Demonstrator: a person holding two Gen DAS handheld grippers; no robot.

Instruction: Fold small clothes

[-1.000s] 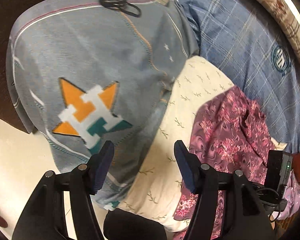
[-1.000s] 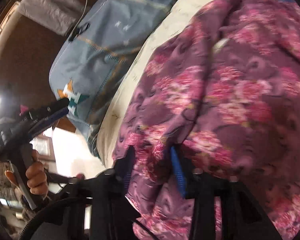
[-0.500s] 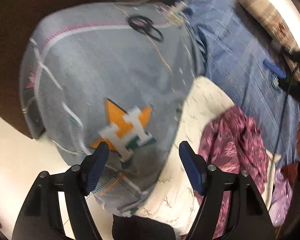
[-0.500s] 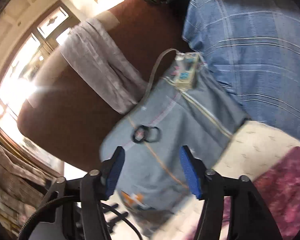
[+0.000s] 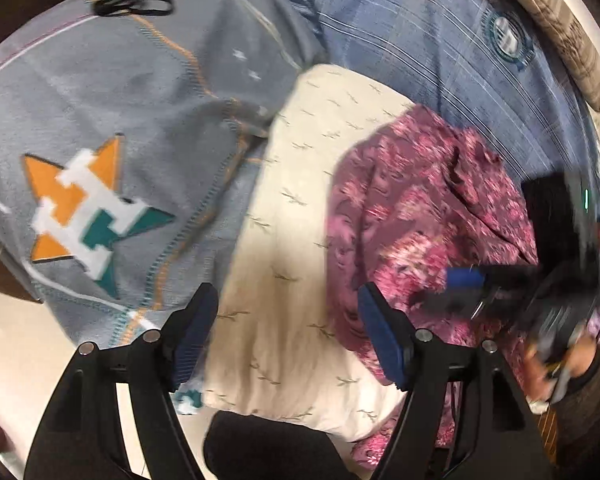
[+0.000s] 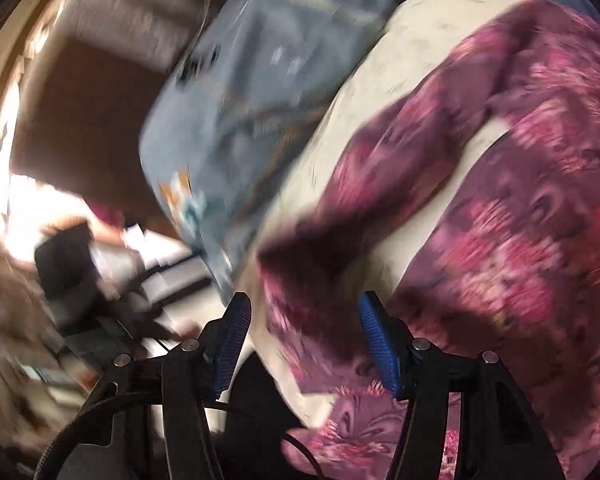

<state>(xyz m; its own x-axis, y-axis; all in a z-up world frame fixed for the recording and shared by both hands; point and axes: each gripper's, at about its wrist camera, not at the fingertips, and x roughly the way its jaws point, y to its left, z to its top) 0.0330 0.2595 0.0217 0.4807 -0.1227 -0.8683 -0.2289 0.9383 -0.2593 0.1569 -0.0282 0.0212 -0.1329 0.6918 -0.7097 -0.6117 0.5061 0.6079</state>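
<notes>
Logo: an orange and teal star with a white blocky "H" (image 5: 88, 216) sits on the grey-blue blanket (image 5: 140, 92); no other lettering on it can be read.
Emblem: a round teal badge (image 5: 507, 40) is printed on the blue plaid sheet (image 5: 412, 28); its writing is too small to read.
Task garment: the maroon floral garment (image 5: 416, 216) lies crumpled on a cream cushion with a small sprig print (image 5: 300, 208), to the right of the blanket.
Left gripper (image 5: 288, 334): jaws spread wide and empty, held above the cushion's near edge.
Right gripper (image 6: 302, 340): jaws wide apart, holding nothing; a fold of the floral garment lies right in front of the gap, though heavy blur hides whether it touches.
Around: a black hair tie (image 5: 132, 0) rests on the blanket's far part; a striped brown bolster (image 5: 560, 28) runs along the sheet's far edge.
Obstruction: the right gripper, blurred, crosses the left wrist view's lower right, over the garment's right side.
</notes>
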